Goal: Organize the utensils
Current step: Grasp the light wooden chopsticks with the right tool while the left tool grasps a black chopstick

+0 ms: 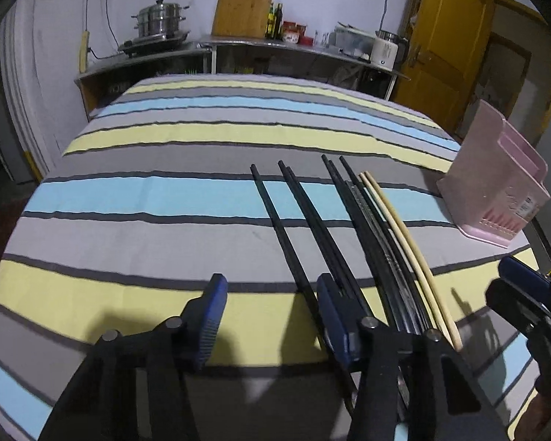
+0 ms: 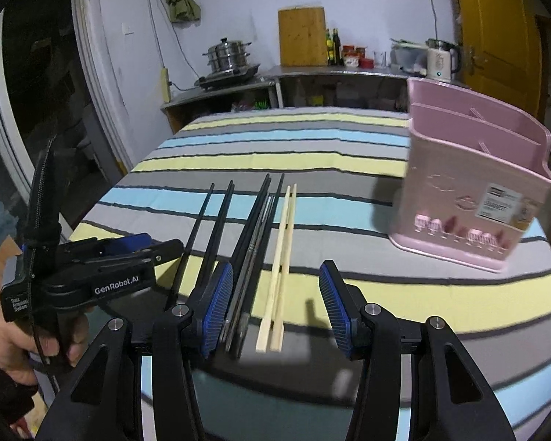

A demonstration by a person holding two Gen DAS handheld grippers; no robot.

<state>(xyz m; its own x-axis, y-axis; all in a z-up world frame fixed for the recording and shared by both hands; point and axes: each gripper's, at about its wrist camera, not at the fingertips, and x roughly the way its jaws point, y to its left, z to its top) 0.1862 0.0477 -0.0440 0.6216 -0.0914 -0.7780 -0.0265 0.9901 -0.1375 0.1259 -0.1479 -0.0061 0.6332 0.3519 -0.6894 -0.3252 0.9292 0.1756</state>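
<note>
While we hold both tools low over the striped cloth (image 1: pixel 136 198), our left gripper (image 1: pixel 270 318) stands spread around one black chopstick (image 1: pixel 275 217), pads not touching it. Our right gripper (image 2: pixel 277 307) gapes over the pale wooden pair (image 2: pixel 283 250), nothing pinched. All chopsticks lie parallel, long axes running away from us. Farther right stands the pink holder (image 2: pixel 470 198).

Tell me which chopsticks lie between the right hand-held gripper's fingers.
The pale wooden pair, the only light-coloured ones, on the side nearest the pink holder. The black chopsticks lie further left.
</note>
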